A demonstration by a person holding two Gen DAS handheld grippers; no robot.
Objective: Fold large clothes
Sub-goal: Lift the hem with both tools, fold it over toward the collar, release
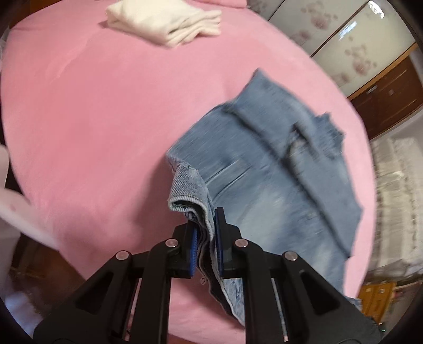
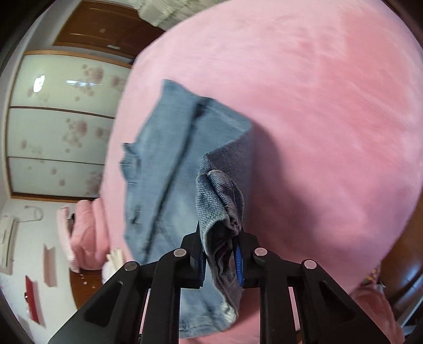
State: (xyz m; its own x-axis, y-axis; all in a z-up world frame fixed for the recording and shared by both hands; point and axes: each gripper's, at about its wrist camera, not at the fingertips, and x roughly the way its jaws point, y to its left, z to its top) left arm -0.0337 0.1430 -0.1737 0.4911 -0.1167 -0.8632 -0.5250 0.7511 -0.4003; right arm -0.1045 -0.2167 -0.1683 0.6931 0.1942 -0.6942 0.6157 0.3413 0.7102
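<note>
A pair of light blue jeans (image 1: 267,169) lies partly on the pink bed (image 1: 100,111), lifted at its near edge. My left gripper (image 1: 205,232) is shut on a bunched denim edge with a hem. In the right wrist view the same jeans (image 2: 158,164) hang from my right gripper (image 2: 220,254), which is shut on another bunched denim edge. The far end of the jeans rests on the pink bed (image 2: 317,105). Both views are blurred by motion.
A folded white garment (image 1: 164,21) lies at the far side of the bed. Wardrobe doors with a flower pattern (image 2: 58,119) and brown wooden panels (image 1: 386,95) stand beyond the bed's edge. A pink pillow or blanket (image 2: 84,232) lies off the bed.
</note>
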